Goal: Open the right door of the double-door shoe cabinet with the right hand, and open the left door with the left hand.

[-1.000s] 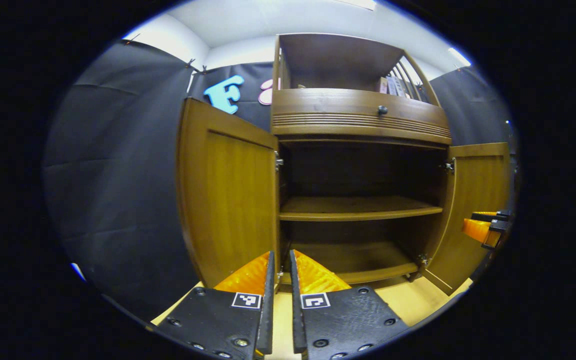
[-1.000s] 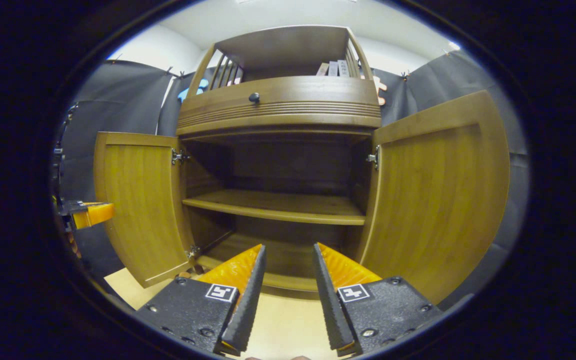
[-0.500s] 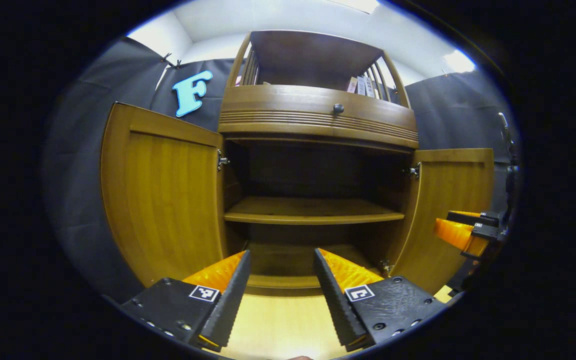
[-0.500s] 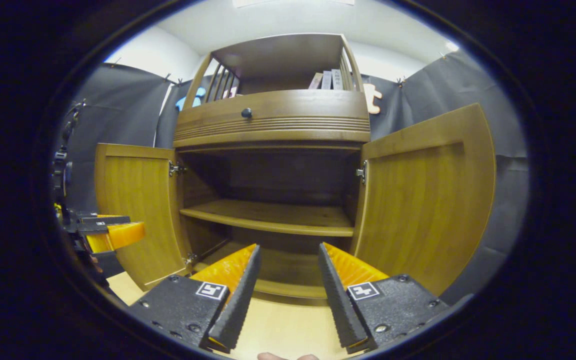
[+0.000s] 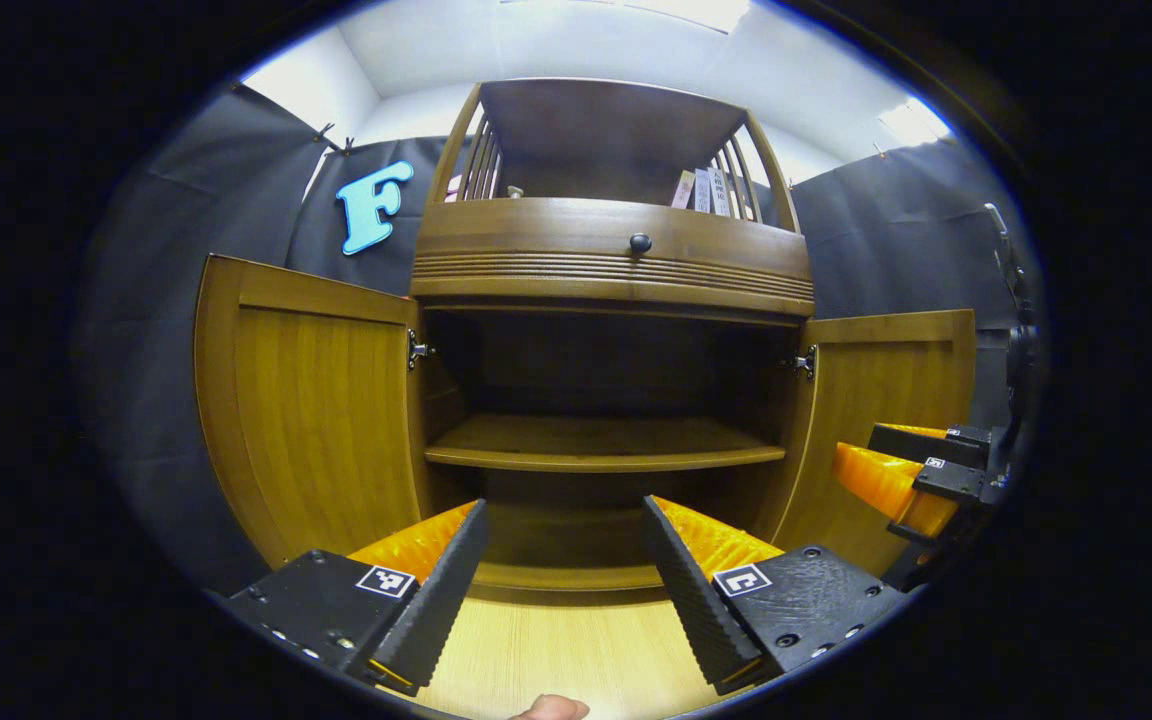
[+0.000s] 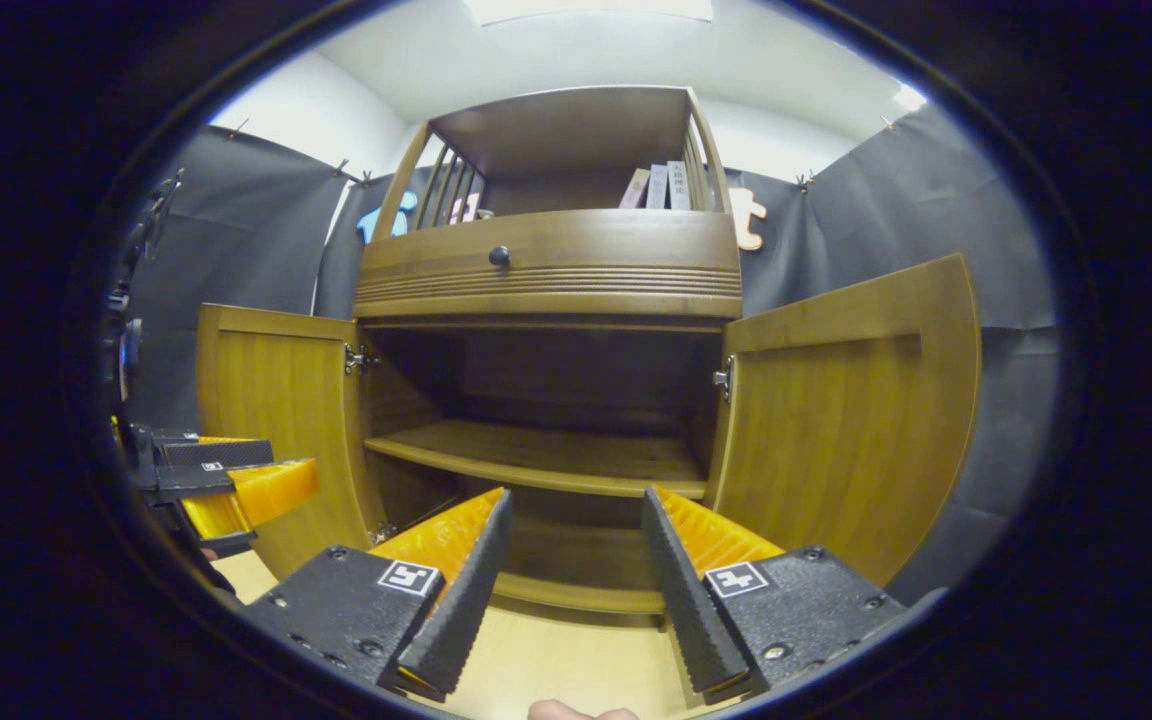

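Shoe cabinet (image 5: 612, 270) stands ahead on a pale wood floor (image 5: 546, 650), against the black cloth wall. Left door (image 5: 311, 420) and right door (image 6: 841, 410) both swung wide, clear of the opening. Inside: one middle shelf (image 5: 601, 445), bare; bottom board dim. Above the doors, a drawer front with dark knob (image 5: 640, 242); open top rack holds a few upright books (image 6: 658, 186).

Left gripper (image 5: 564, 570): fingers spread, holding nothing, aimed at the lower compartment. Right gripper (image 6: 576, 560): spread, holding nothing, just before the right door.
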`<state>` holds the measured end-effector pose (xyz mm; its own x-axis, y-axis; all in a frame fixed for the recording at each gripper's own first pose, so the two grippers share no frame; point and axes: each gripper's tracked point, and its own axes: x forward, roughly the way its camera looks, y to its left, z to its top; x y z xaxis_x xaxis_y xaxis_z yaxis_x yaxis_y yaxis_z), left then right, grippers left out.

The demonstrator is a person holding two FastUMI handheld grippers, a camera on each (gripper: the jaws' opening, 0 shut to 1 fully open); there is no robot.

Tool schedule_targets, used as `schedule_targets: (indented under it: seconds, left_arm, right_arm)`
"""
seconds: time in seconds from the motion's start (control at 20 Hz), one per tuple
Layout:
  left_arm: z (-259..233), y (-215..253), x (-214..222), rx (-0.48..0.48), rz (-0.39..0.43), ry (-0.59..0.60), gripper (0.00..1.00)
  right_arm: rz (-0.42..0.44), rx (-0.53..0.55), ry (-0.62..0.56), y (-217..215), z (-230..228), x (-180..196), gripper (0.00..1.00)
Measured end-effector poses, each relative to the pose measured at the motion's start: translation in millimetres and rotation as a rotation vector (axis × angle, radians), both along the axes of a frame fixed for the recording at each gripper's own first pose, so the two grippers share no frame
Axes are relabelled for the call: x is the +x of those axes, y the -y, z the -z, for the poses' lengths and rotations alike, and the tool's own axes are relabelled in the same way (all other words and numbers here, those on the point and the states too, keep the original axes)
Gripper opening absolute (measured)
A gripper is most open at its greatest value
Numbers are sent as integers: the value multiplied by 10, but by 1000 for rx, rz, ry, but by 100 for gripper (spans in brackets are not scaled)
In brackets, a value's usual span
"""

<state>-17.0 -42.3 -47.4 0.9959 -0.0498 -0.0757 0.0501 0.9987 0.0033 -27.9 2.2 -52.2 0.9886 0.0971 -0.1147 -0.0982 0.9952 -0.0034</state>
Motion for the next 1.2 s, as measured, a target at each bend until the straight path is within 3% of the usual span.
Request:
schedule_targets:
  seconds: [0.85, 1.2]
  left_arm:
    - [-27, -422, -127, -12, -112, 10, 93]
    - [-119, -435, -85, -17, -104, 33, 95]
  right_arm:
    - [-11, -5, -8, -26, -89, 144, 83]
    - [-25, -9, -5, -130, -113, 179, 83]
